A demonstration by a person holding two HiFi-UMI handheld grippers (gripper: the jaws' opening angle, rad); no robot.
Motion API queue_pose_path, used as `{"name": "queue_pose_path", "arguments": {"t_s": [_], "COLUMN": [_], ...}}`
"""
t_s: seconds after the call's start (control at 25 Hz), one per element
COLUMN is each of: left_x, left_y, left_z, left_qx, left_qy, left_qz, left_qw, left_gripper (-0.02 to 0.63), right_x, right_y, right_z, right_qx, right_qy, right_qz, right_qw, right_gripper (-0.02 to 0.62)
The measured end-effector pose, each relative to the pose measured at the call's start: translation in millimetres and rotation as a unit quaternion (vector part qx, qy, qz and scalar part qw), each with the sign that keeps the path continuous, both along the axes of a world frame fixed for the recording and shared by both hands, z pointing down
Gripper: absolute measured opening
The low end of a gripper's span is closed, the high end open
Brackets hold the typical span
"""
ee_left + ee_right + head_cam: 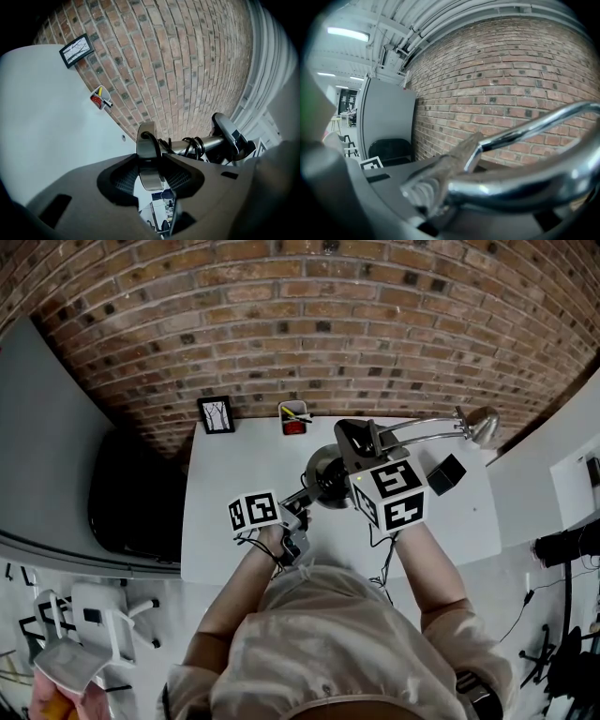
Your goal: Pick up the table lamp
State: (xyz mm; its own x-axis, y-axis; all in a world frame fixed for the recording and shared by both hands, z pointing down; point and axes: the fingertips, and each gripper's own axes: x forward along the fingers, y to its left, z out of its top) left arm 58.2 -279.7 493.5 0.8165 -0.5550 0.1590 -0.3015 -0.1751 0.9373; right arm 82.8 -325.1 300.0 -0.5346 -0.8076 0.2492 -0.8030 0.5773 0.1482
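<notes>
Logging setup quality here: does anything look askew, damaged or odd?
Nothing spilled or broken. One oddity: on the table lamp the cord is coiled round the stem. The left tongs grip its base, the right tongs the chrome arm.

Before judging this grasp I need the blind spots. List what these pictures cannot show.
- Head view: lamp base half hidden by the right gripper and its cube.
- Left gripper view: the left gripper body covers whether the lamp base clears the table.
- Right gripper view: lamp head cut off at the right edge; lamp arm blurred, too close.
- Head view: holder contents too small.
</notes>
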Motion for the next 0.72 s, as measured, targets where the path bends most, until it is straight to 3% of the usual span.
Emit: {"name": "queue_pose_path", "arguments": {"t_s": [0.72], "left_x": [4], "left_y": [6], "left_z": [16], "left_qx": [-0.02], "left_qy": [-0.011], "left_qz": [0.009], "left_qw": [0.9997], "left_gripper": [0.16], "right_x": [1], "right_y": [3], "right_z": [16], "right_qx": [-0.012], "right_qy": [0.005], "right_qz": [0.0], "right_qw": [1.0], "right_gripper": [0.028]}}
